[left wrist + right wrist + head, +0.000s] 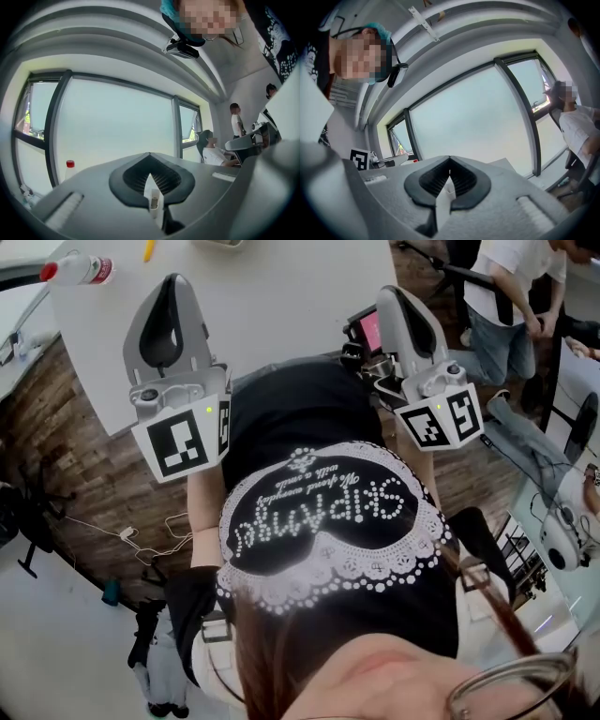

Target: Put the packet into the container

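Left gripper [150, 161]: jaws pressed together, empty, raised toward the window [112, 126].
Right gripper [449, 164]: likewise closed on nothing.
Reason: probably idle; neither packet nor container showed.

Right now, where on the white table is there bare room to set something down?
The middle of the white table is bare, between the left gripper and right gripper. Crowded: bottle at far-left corner, red-screened device by the right gripper.
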`<state>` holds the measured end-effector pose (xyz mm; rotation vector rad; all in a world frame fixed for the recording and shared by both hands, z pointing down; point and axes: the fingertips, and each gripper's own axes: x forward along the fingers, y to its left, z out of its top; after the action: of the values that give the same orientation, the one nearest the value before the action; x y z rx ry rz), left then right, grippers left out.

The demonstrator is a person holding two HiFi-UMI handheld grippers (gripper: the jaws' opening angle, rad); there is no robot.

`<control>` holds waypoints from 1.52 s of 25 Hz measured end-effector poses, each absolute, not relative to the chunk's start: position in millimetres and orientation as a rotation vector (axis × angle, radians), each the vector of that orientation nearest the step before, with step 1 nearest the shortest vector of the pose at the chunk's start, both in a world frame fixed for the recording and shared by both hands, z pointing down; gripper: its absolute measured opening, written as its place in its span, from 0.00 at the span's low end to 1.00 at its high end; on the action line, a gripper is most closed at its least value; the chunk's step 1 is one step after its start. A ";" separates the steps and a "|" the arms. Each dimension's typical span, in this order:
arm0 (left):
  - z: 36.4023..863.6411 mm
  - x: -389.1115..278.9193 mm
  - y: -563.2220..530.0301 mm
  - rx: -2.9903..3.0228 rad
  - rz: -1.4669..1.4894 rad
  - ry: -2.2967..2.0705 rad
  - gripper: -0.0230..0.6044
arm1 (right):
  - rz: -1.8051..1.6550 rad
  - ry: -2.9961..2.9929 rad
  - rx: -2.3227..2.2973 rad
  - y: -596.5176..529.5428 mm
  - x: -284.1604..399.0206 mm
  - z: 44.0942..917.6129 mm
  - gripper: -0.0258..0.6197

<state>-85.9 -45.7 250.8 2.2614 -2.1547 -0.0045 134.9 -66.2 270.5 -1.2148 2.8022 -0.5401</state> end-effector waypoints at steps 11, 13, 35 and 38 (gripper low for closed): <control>266.6 -78.9 -16.6 2.230 -0.009 -2.129 0.04 | -0.546 2.803 -1.247 -65.3 139.8 272.7 0.04; 269.8 -78.4 -14.4 2.230 0.003 -2.108 0.04 | -0.543 2.802 -1.261 -64.8 140.3 272.2 0.04; 276.0 -109.9 35.2 2.252 0.002 -1.961 0.04 | -0.553 2.811 -1.342 12.3 95.9 262.7 0.04; 280.2 -110.1 39.6 2.241 0.024 -1.959 0.04 | -0.563 2.820 -1.333 14.4 96.3 266.5 0.04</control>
<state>-110.1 39.6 280.2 2.2412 -1.9591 0.0242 96.3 14.4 266.5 -1.3326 2.8199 -0.5632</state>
